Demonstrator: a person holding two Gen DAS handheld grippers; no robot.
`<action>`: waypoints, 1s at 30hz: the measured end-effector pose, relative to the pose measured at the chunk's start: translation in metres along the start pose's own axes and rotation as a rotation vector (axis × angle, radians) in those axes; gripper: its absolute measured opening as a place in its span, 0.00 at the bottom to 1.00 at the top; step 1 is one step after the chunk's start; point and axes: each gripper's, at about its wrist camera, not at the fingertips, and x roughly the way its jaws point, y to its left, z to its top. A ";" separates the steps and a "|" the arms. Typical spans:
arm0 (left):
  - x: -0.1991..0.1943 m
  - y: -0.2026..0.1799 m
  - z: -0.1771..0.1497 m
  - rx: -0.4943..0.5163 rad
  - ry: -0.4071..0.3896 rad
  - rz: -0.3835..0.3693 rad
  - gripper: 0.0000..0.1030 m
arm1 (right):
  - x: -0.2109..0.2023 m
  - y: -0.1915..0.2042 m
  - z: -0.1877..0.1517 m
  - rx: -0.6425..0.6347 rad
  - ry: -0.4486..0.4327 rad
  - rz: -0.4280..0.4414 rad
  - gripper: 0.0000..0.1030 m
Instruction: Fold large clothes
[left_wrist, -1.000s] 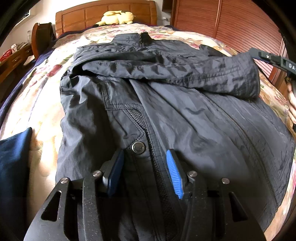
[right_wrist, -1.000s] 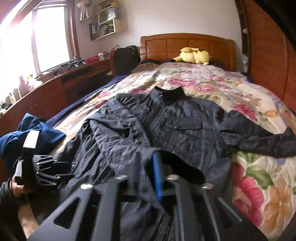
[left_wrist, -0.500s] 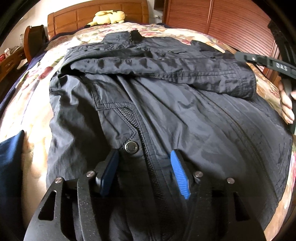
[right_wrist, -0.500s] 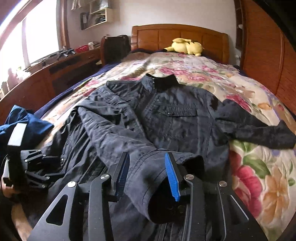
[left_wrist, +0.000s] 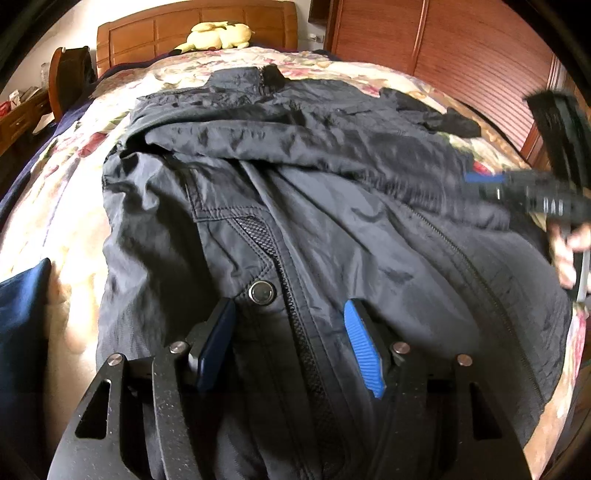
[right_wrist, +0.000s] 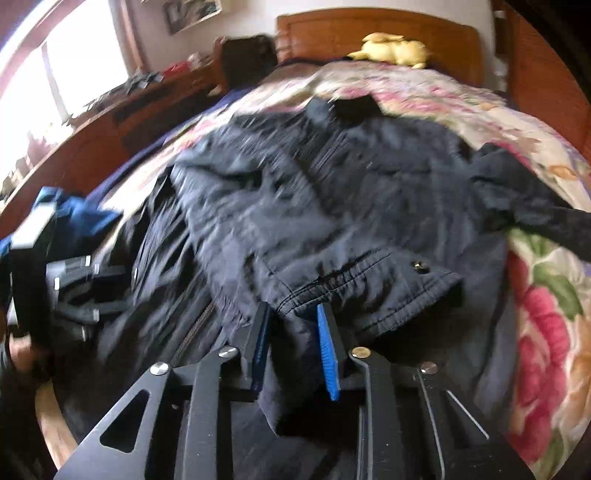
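A large black jacket (left_wrist: 332, 229) lies front-up on the floral bedspread (left_wrist: 74, 177), its collar toward the headboard. One sleeve (left_wrist: 314, 147) lies folded across the chest; its cuff (right_wrist: 369, 291) shows in the right wrist view. My left gripper (left_wrist: 290, 314) is open, low over the hem, straddling the zipper and a metal snap (left_wrist: 262, 292). My right gripper (right_wrist: 291, 314) is open just behind the cuff, with jacket fabric between its fingers. It also shows, blurred, in the left wrist view (left_wrist: 484, 179). The other sleeve (right_wrist: 535, 210) trails to the right.
A folded dark blue garment (left_wrist: 22, 332) lies at the bed's left edge. A yellow plush toy (left_wrist: 218, 35) sits by the wooden headboard (left_wrist: 184, 29). A wooden wardrobe (left_wrist: 443, 55) stands to the right; a desk (right_wrist: 129, 122) and window to the left.
My right gripper opened, let the sleeve cuff drop onto the jacket, and is moving, blurred. The left gripper stays open over the hem and has shifted slightly.
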 end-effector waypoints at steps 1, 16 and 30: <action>-0.002 0.000 0.001 -0.001 -0.008 0.008 0.61 | 0.000 0.002 -0.003 -0.006 0.009 0.003 0.21; -0.078 0.011 0.022 -0.035 -0.209 0.065 0.61 | -0.054 -0.010 -0.016 0.049 -0.120 -0.078 0.50; -0.090 0.000 0.020 -0.025 -0.241 0.058 0.61 | 0.019 -0.070 0.003 0.186 0.055 -0.162 0.58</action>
